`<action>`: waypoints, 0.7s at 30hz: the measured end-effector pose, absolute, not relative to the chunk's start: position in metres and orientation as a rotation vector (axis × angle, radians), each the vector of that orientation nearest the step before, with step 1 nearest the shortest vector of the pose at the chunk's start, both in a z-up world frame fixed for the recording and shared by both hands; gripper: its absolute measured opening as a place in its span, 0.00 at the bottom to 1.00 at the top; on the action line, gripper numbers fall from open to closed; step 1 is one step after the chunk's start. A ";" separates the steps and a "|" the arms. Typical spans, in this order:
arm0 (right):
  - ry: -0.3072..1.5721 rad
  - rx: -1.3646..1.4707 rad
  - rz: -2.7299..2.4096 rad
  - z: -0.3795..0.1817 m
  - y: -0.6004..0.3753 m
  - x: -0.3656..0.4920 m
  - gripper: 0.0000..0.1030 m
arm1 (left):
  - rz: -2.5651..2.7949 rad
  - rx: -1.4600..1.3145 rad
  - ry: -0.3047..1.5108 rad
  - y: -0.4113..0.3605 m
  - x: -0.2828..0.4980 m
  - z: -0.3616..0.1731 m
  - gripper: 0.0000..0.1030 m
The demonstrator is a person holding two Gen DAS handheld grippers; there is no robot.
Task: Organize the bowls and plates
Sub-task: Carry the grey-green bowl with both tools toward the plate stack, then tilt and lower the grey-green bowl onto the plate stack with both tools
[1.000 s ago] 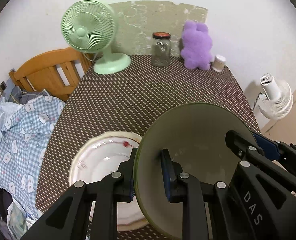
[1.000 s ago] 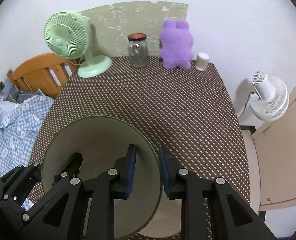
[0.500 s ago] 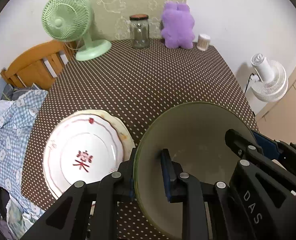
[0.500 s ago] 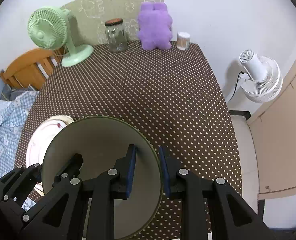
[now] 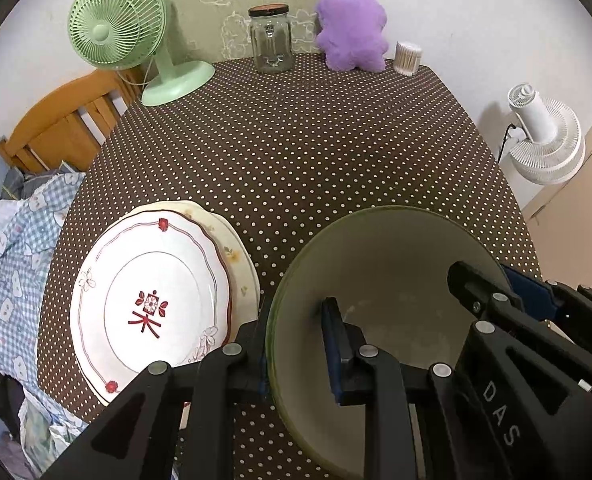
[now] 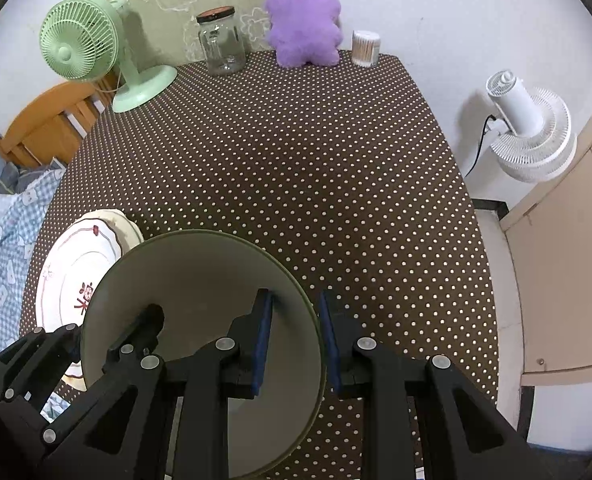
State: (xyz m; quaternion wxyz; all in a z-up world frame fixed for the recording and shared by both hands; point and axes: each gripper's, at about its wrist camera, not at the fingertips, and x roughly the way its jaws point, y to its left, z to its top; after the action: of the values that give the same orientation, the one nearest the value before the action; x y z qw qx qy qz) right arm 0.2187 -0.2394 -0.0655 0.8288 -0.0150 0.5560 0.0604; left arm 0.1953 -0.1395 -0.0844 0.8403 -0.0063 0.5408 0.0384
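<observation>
Left wrist view: left gripper (image 5: 296,344) & right gripper (image 6: 296,340) are both pinching the green bowl's (image 5: 392,264) rim, carrying it beside the plates (image 5: 151,304); next prob. needs setting it down level.

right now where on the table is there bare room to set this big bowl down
The widest bare patch is the dotted tablecloth in the middle, bordered by the stacked plates on the left, the row of green fan, glass jar, purple plush and small white container at the far edge, and the table's right edge. The near left corner by the plates is crowded.
</observation>
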 end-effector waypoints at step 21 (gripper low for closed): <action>1.236 -0.018 0.167 -0.082 -0.238 0.226 0.36 | 0.042 -0.016 1.190 -0.137 0.193 -0.094 0.44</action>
State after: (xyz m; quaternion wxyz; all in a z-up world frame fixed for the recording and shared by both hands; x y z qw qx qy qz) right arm 0.2261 -0.2384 -0.0816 0.8116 -0.0085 0.5789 0.0781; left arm 0.1935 -0.1366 -0.0938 0.8278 -0.0073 0.5606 0.0199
